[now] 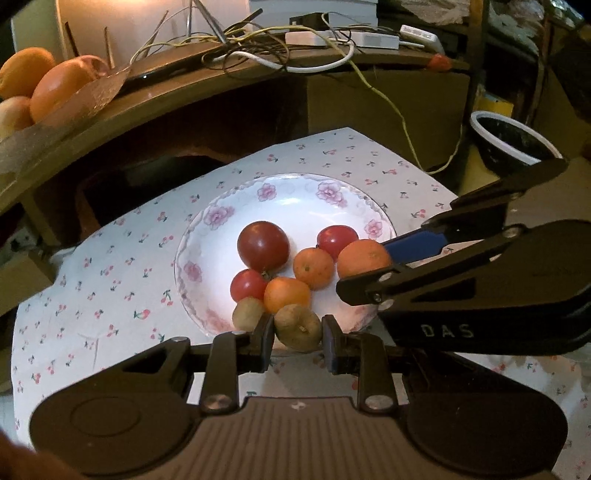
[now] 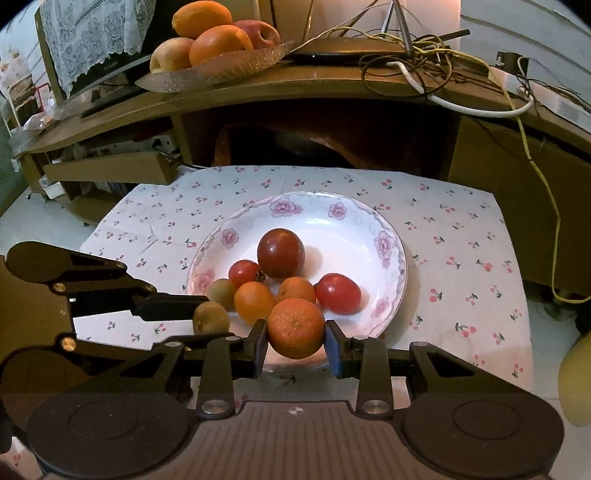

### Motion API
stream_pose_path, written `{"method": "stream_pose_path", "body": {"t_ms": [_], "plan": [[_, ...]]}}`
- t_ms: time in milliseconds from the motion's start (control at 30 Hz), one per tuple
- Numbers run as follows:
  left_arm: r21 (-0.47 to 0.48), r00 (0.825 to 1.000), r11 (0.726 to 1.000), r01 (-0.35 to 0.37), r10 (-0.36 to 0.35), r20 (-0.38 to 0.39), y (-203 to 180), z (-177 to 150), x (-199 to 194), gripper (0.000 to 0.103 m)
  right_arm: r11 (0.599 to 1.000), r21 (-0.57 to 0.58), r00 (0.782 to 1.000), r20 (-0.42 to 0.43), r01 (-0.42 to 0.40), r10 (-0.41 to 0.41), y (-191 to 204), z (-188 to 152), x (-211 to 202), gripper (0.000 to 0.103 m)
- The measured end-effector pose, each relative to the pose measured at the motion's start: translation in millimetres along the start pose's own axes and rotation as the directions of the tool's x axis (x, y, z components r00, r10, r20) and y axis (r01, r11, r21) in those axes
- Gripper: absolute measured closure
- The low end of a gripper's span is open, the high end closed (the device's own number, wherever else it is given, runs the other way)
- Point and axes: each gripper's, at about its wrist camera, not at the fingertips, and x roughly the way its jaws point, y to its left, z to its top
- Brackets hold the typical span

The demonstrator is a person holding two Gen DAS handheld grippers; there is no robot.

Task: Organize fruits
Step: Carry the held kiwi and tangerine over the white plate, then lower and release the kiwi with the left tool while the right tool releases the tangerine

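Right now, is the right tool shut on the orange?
Yes. The right tool has both fingers against the orange, over the plate rim.

Cherry-print cloth [image 2: 461, 236] over the surface, curved wooden shelf [image 2: 332, 86] beyond the claw, tangled cables [image 2: 424, 48] up right, lace cover [image 2: 92, 33] far left, dim warm light

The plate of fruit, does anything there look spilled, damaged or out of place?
Nothing stands out. The fruit sits bunched on the plate, unspilled. The left gripper is shut on a kiwi and the right gripper on an orange.
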Motion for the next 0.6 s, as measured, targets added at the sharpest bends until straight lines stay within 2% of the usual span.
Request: {"method": "stream_pose_path", "body": {"t_ms": [600], "plan": [[-0.014, 1.000, 1.000, -0.028, 0.028, -0.009, 11, 3, 18, 0.070, 1.000, -0.010, 0.999, -0.023, 0.025, -0.026, -11, 3, 24, 0.068]]}}
